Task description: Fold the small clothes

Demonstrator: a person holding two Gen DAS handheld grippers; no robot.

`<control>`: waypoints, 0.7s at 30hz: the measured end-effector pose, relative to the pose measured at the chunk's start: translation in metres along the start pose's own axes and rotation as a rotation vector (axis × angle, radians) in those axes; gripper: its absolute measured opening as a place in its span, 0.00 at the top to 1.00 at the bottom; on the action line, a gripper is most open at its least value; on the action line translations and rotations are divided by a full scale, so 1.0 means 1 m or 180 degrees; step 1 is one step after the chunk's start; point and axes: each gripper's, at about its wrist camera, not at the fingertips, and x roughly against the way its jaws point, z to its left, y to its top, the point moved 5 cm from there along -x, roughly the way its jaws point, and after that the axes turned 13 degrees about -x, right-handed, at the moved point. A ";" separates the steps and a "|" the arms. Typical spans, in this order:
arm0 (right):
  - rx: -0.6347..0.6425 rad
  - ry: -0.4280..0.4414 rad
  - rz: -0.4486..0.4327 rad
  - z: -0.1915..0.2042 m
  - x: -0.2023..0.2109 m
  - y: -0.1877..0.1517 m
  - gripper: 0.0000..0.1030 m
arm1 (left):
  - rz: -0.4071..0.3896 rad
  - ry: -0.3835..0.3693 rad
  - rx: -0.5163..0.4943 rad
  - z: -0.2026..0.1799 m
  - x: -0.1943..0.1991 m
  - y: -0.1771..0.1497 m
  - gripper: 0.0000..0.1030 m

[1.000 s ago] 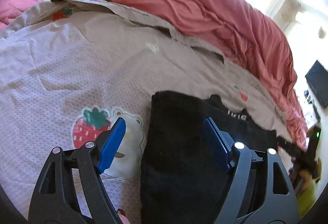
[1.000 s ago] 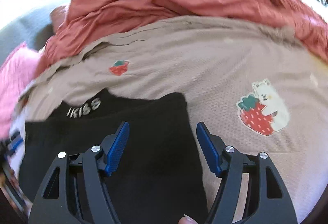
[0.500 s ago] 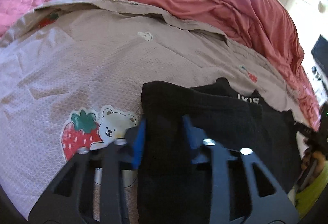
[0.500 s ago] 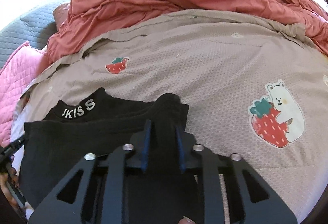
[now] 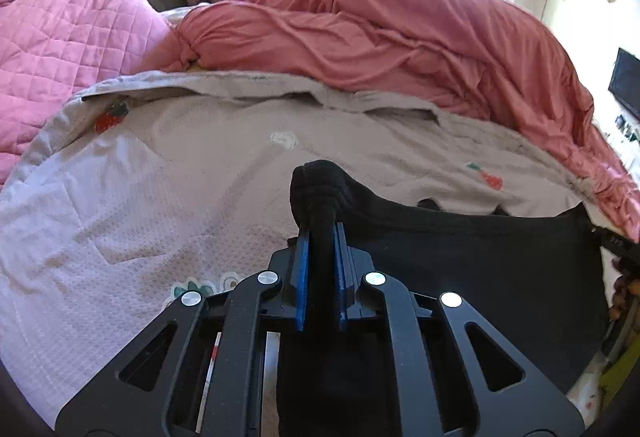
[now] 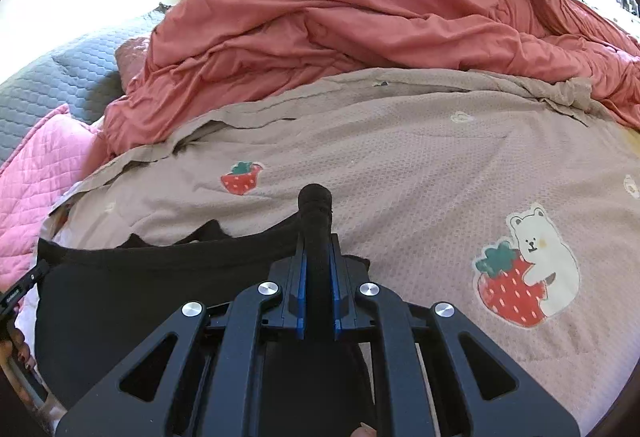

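The small black knit garment (image 5: pixel 472 237) lies on the bed, on a beige waffle-weave bedspread printed with strawberries and bears (image 5: pixel 160 173), in front of a heaped coral-pink duvet (image 5: pixel 400 37). The left tongs (image 5: pixel 320 237) are clamped on one bunched corner of it, the right tongs (image 6: pixel 318 249) on the opposite corner, so the edge hangs slack between them. It looks light, soft and floppy; it should sag and crease freely, and corner grips like these seem the sensible hold for folding.
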 end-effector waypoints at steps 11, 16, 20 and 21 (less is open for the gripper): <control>0.0038 -0.0452 0.0232 -0.015 -0.035 -0.024 0.90 | 0.0415 0.0146 -0.0046 0.005 -0.036 -0.024 0.81; -0.0034 -0.0588 0.0219 -0.023 -0.035 -0.023 0.71 | 0.0401 0.0233 -0.0131 0.004 -0.030 -0.024 0.77; -0.0049 -0.0636 0.0265 -0.025 -0.036 -0.022 0.67 | 0.0409 0.0274 -0.0193 0.003 -0.024 -0.022 0.76; -0.0039 -0.0669 0.0256 -0.025 -0.035 -0.022 0.63 | 0.0417 0.0280 -0.0193 0.003 -0.023 -0.022 0.75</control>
